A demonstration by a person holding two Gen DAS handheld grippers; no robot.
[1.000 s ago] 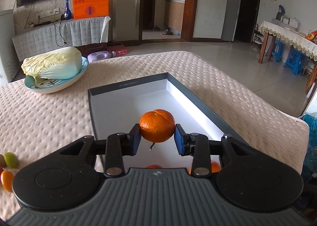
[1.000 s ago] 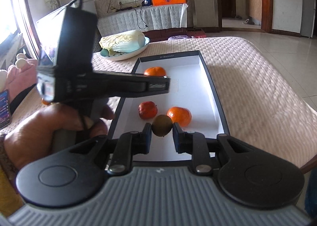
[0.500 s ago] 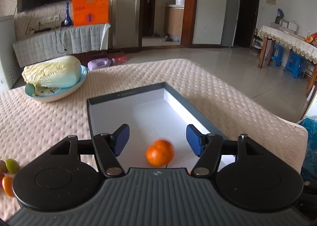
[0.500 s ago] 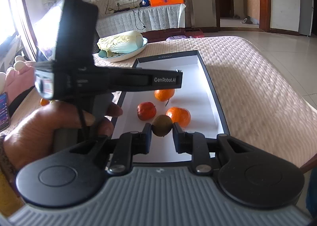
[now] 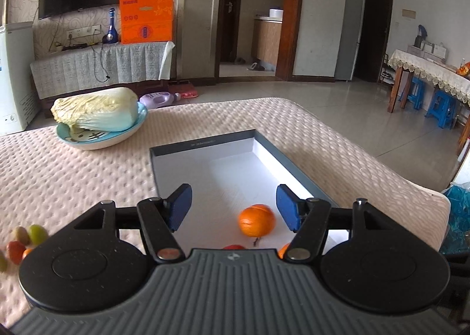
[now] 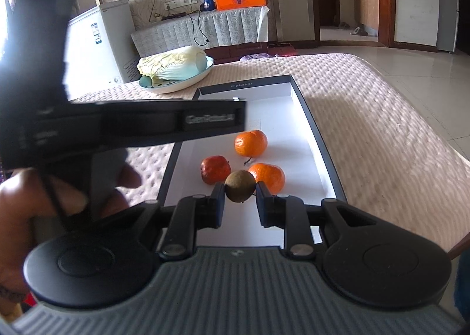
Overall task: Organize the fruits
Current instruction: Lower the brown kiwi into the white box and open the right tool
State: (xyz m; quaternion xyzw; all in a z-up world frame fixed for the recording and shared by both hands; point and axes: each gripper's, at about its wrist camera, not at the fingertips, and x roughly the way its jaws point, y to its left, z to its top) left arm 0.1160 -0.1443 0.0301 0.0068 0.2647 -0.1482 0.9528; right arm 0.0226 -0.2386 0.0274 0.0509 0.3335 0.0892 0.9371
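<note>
Dropped the tangerine [image 5: 256, 220] a sec ago, so the left tool [image 5: 233, 207] is now empty w/ its blue pads [image 5: 179, 206] standing wide apart, nothing between them at pad height. That tangerine sits on the white floor of the box [image 5: 202, 142], below and a bit right of centre btw the pads, stem poking out toward the camera. Left tool has also pulled back and up a little vs before, and the fruit looks lower in its view.

Right tool [image 6: 240, 199] hasn't budged: clamped on a small brownish-green round fruit [image 6: 240, 185], prob a kiwi but can't say for sure, held over the near end of the box. Just beyond it in the right wrist view: a reddish fruit [image 6: 215, 169] on the left, another tangerine [image 6: 268, 176] on the right, and the dropped one further back, all three resting on the box floor, near each other but apart afaict.

Person's hand [image 6: 44, 197] grips the left tool's handle on the left side of that view, blurry.

Box lies on a table [image 5: 73, 176] covered w/ a bumpy pinkish cloth. More small fruits [image 5: 22, 242] in green, red and orange sit at the left edge of the table, blurred. Further back is a napa cabbage [image 5: 97, 110] on a blue-rimmed plate [image 5: 97, 141].
</note>
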